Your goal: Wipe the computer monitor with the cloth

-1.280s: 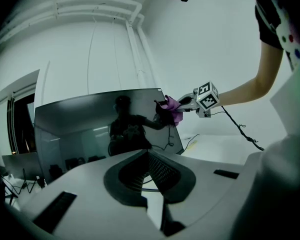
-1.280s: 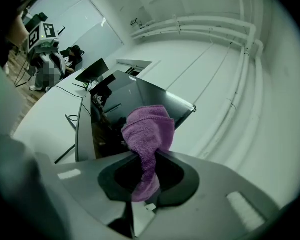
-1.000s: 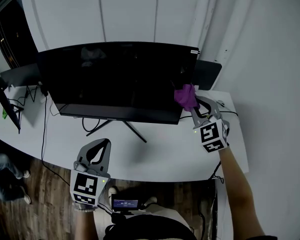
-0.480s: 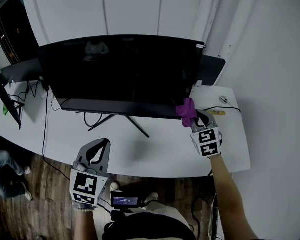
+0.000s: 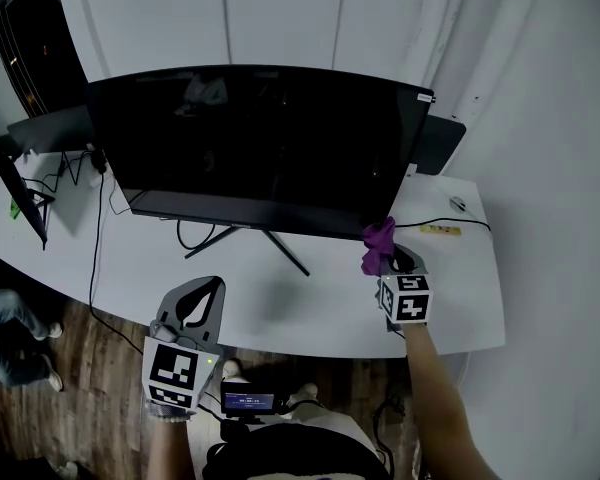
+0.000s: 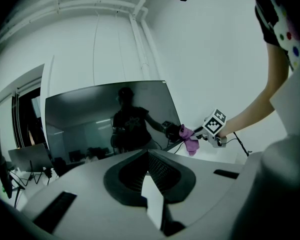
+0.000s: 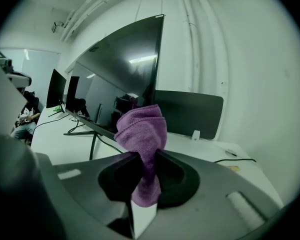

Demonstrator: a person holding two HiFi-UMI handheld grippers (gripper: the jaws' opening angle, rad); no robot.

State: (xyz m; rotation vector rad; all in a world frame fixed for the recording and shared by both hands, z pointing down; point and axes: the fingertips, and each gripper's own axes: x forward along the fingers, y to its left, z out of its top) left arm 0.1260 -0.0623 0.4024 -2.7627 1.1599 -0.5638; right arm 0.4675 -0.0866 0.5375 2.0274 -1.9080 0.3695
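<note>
A large dark monitor (image 5: pixel 260 138) stands on a white desk (image 5: pixel 310 303); its screen also shows in the left gripper view (image 6: pixel 110 119) and the right gripper view (image 7: pixel 122 69). My right gripper (image 5: pixel 388 253) is shut on a purple cloth (image 5: pixel 378 243), just below the screen's lower right corner. The bunched cloth (image 7: pixel 142 139) sticks up from the closed jaws and also shows far off (image 6: pixel 190 140). My left gripper (image 5: pixel 202 290) hangs shut and empty over the desk's front edge, well away from the monitor.
A second dark screen (image 5: pixel 442 143) stands behind the monitor at the right, and another (image 5: pixel 5 183) at the far left. The monitor's stand legs (image 5: pixel 270 248) and cables (image 5: pixel 95 218) lie on the desk. A small yellow item (image 5: pixel 442 230) lies near the right edge.
My right gripper with the purple cloth has slid down the monitor's right side, from mid-height on the screen to below its lower right corner. The left gripper has stayed put.
</note>
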